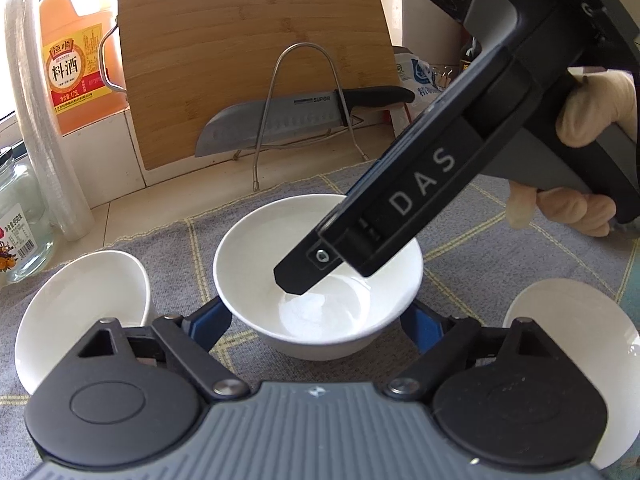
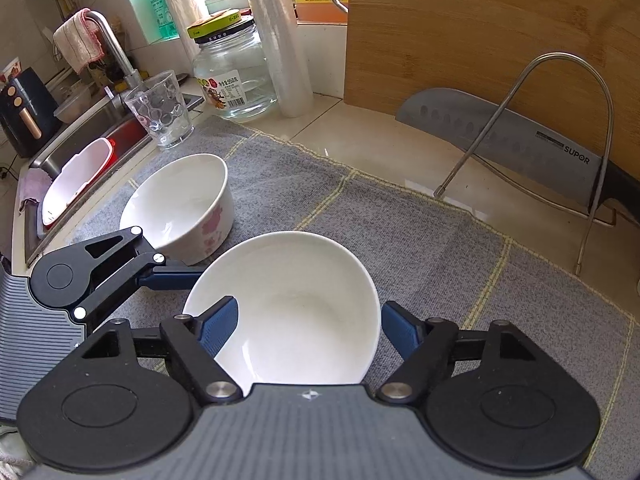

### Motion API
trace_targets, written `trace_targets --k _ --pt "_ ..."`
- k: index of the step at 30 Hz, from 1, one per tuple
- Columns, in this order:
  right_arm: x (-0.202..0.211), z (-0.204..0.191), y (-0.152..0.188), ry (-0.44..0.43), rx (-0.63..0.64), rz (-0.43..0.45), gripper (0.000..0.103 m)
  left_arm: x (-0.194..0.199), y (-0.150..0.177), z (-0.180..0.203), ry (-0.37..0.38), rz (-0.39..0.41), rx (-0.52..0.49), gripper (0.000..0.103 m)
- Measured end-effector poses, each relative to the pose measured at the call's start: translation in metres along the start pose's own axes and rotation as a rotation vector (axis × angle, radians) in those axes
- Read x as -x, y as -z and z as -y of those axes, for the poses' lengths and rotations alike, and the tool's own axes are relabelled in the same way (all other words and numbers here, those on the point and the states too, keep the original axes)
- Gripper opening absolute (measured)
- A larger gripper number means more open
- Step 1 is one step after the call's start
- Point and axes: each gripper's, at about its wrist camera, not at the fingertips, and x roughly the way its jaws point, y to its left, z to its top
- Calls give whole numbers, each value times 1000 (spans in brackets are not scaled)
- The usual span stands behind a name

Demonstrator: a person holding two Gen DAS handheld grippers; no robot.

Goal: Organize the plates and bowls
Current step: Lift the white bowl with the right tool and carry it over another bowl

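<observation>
I see the white bowl (image 2: 304, 280) mid-mat, on the grey mat (image 2: 420, 220). R gripper (image 2: 310, 332) is apart: one finger dips inside the bowl and the other is just outside the rim, so no squeeze. L gripper (image 1: 318, 320) sits on both sides of the bowl, low under the rim. I can't tell if its pads press. The pink-flower bowl (image 2: 188, 200) is near on the L, w/ little room. The plate (image 1: 580, 340) lies apart on the R. There's bare mat btw the bowl and the knife rack (image 2: 560, 140), past the mat's far edge.

Left gripper (image 1: 318, 316) jaws wide, right gripper (image 2: 310, 326) — angled down
</observation>
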Motion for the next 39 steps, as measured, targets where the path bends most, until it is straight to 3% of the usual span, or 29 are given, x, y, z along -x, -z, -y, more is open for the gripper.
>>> trace_targets --k 22,39 --pt "10 -7 -2 -14 -8 10 79 12 -9 -2 10 -30 -13 90" --pt "63 -25 15 5 -14 90 79 50 -24 25 33 -2 -53 90"
